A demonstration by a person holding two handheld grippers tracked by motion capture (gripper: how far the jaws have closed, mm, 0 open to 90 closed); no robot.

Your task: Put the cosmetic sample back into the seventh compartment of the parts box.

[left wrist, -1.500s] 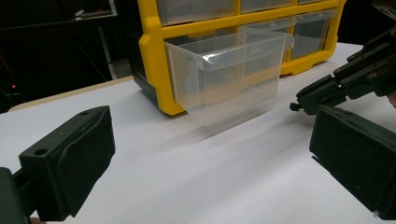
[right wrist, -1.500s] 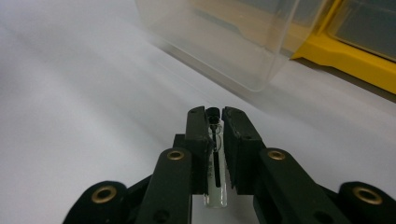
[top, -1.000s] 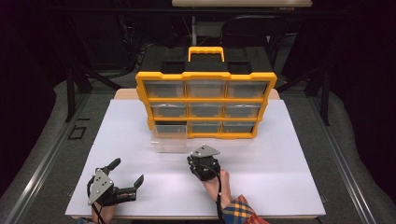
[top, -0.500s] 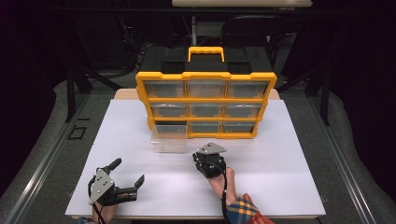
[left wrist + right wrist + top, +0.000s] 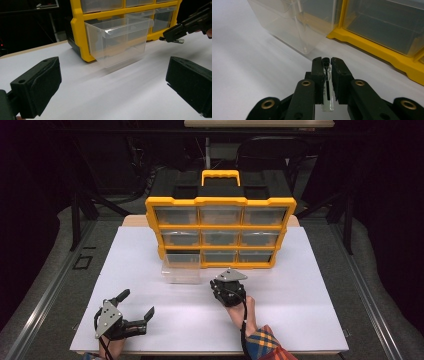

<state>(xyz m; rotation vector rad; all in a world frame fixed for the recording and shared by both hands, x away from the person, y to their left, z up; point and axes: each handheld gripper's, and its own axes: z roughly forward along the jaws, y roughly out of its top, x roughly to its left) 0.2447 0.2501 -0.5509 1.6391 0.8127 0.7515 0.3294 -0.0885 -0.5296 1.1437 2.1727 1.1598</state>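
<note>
On the white table point(image 5: 310, 320), my right gripper point(image 5: 220, 285) has edged forward from the earlier frames and now sits nearer the clear drawer point(image 5: 181, 269) pulled out of the yellow organizer point(image 5: 220, 201). My left gripper point(image 5: 136, 307) has stayed at the near left corner, its fingers spread wide with nothing between them. My right jaws pinch a small clear vial point(image 5: 327, 100) with a black cap. Its long axis runs along the jaws, cap end pointing forward toward the drawer, just short of its near corner.
</note>
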